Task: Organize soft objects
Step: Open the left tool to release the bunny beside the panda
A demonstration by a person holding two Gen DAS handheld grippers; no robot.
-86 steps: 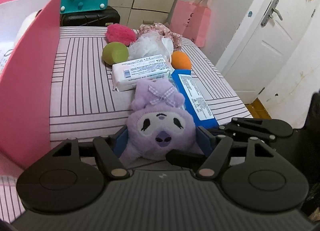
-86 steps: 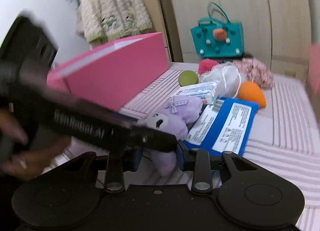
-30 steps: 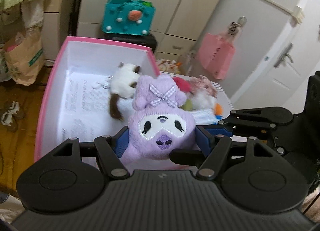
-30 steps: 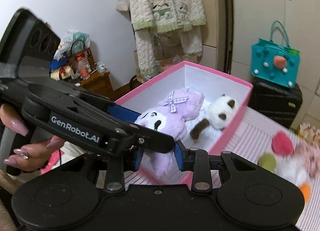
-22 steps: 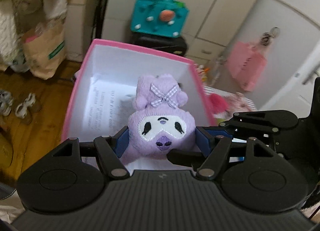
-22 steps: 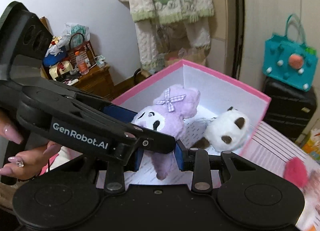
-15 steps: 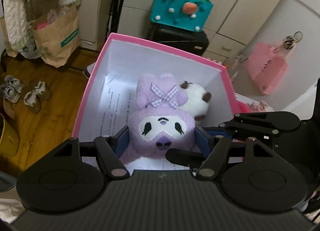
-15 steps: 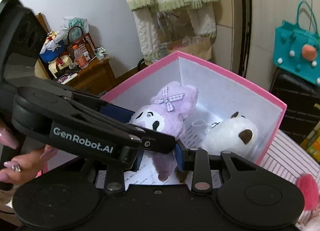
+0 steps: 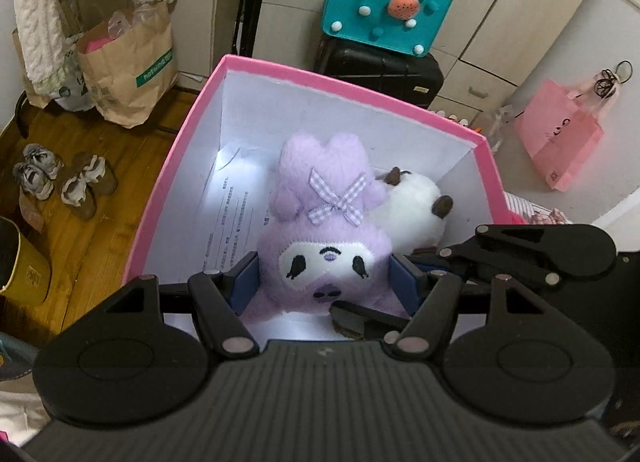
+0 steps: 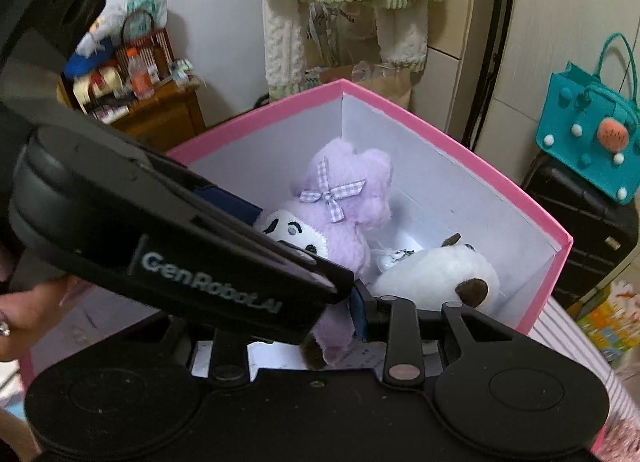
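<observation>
My left hand-held gripper (image 9: 324, 286) pinches the purple plush (image 9: 324, 230) by its head, the right hand-held gripper (image 10: 340, 326) its lower body, over the pink box (image 9: 352, 80). Uneven release could snag it; it may land on the white plush (image 9: 416, 206), far right inside.

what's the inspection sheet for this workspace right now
surface: striped bed, mostly hidden
job's things: purple plush held over the open pink box; white plush lies inside
clutter: printed sheet on the box floor
grippers: left gripper clamps the purple plush's head; right gripper pinches its lower body
cables: nothing seen
surroundings: teal bag on a black suitcase, paper bag, shoes, pink bag
</observation>
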